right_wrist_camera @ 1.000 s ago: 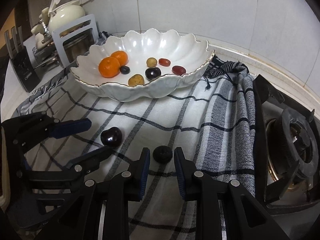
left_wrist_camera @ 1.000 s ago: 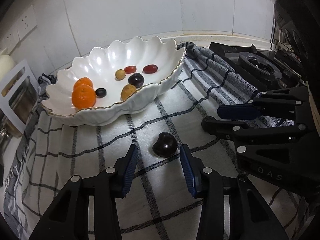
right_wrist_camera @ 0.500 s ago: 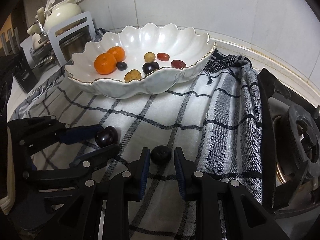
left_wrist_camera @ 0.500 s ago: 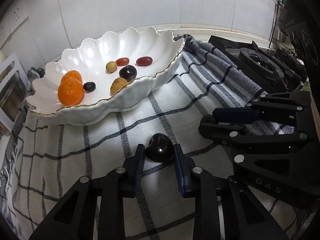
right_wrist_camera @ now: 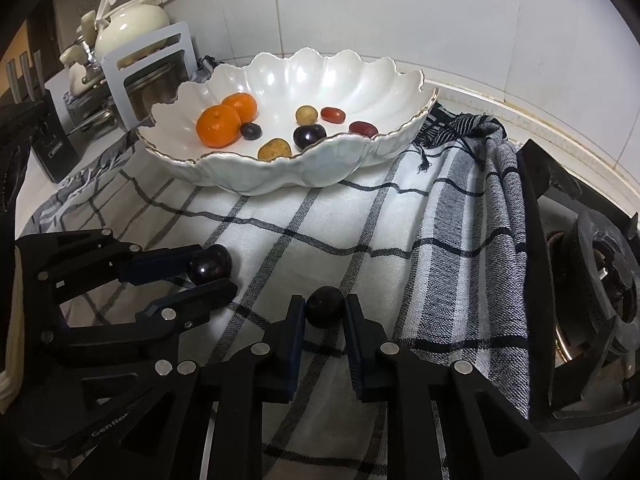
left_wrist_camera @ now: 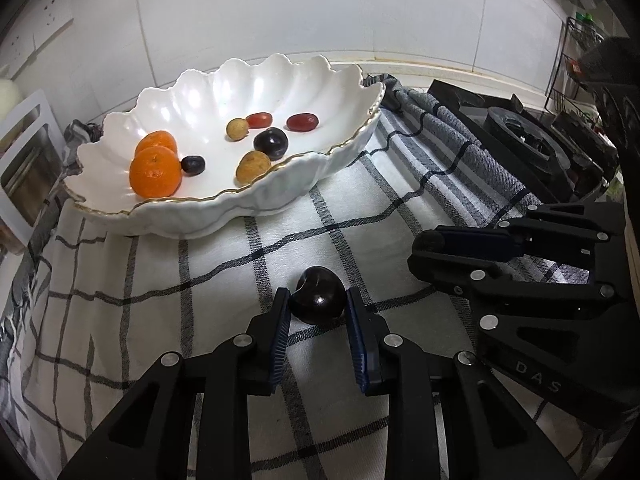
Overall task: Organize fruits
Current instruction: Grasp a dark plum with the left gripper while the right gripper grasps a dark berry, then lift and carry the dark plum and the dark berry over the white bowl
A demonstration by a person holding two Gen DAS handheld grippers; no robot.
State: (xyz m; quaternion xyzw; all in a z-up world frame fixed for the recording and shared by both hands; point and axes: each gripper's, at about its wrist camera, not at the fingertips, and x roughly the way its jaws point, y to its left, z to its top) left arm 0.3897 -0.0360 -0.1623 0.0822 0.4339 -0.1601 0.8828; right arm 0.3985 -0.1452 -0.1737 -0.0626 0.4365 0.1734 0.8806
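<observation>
On the checked cloth (left_wrist_camera: 132, 300) a dark glossy plum (left_wrist_camera: 320, 294) sits between the blue pads of my left gripper (left_wrist_camera: 317, 305), which is shut on it; the same grip shows in the right wrist view (right_wrist_camera: 212, 270). Just to its right, my right gripper (right_wrist_camera: 325, 308) is shut on a smaller dark round fruit (right_wrist_camera: 325, 304), pads pressing both sides. Both fruits rest low on the cloth. Behind them stands a white scalloped bowl (left_wrist_camera: 352, 140) (right_wrist_camera: 384, 136) holding two mandarins (left_wrist_camera: 154, 172), dark plums, tan longans and red oval fruits.
A black gas stove (right_wrist_camera: 600, 264) (left_wrist_camera: 520, 136) lies to the right, with the cloth's folded edge against it. A dish rack (right_wrist_camera: 152, 68) with crockery and a knife block (right_wrist_camera: 52, 136) stand at the left. A tiled wall runs behind the bowl.
My left gripper's jaws closed from wide apart onto the dark plum. The right jaws tightened slightly onto the smaller dark fruit. Neither hand moved away.
</observation>
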